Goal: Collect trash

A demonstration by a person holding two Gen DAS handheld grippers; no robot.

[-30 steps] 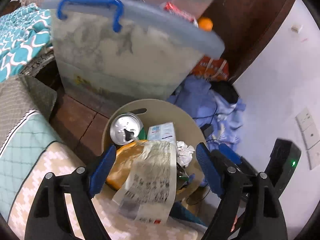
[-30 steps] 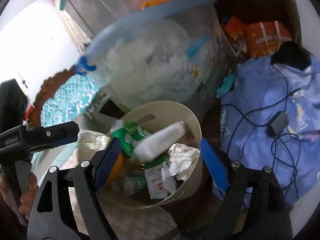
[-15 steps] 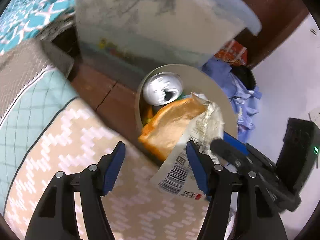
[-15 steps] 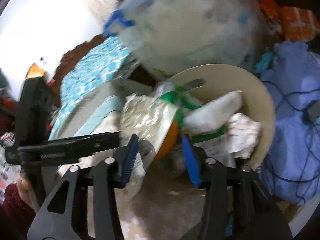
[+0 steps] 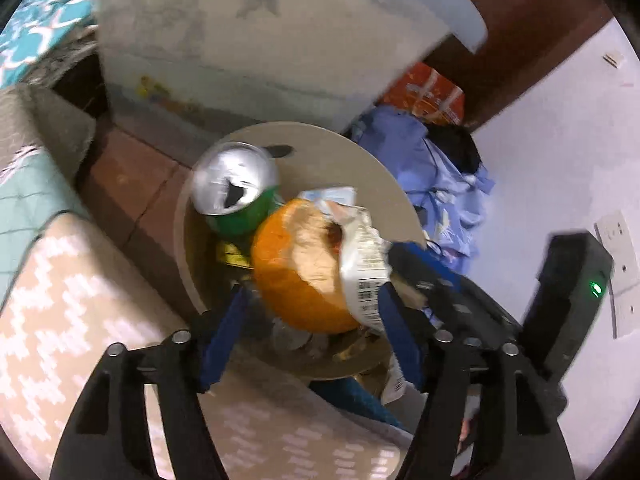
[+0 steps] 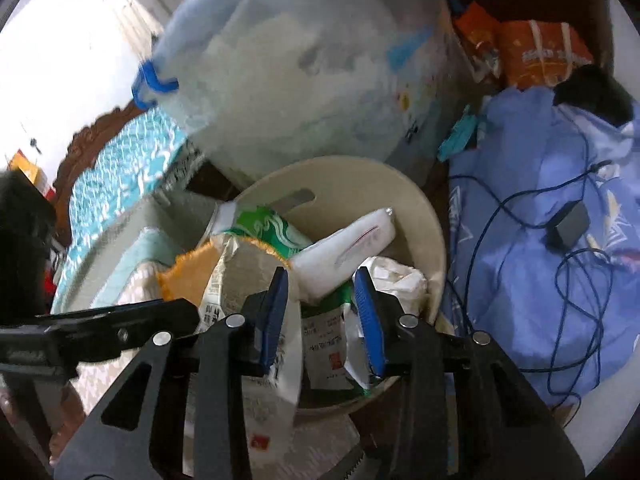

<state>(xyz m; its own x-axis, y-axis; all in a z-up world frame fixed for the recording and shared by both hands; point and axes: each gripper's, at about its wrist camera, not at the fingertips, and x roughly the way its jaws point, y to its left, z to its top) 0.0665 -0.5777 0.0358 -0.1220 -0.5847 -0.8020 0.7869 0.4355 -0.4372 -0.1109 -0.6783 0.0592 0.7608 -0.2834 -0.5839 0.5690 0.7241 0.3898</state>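
A beige round trash bin is full of rubbish: a green drink can, an orange peel half, a printed plastic wrapper, a white tube and crumpled paper. My left gripper is open, its jaws either side of the peel at the bin's near rim. My right gripper is partly open just over the bin; the wrapper hangs by its left finger, and I cannot tell if it is pinched.
A clear storage tub with a blue lid stands behind the bin. Blue cloth with cables and a charger lies right of it. Orange snack bags sit by dark wood. Patterned bedding is at left.
Both grippers have moved in over the bin. The right gripper's jaws have narrowed. The wrapper and peel have shifted further into the bin.
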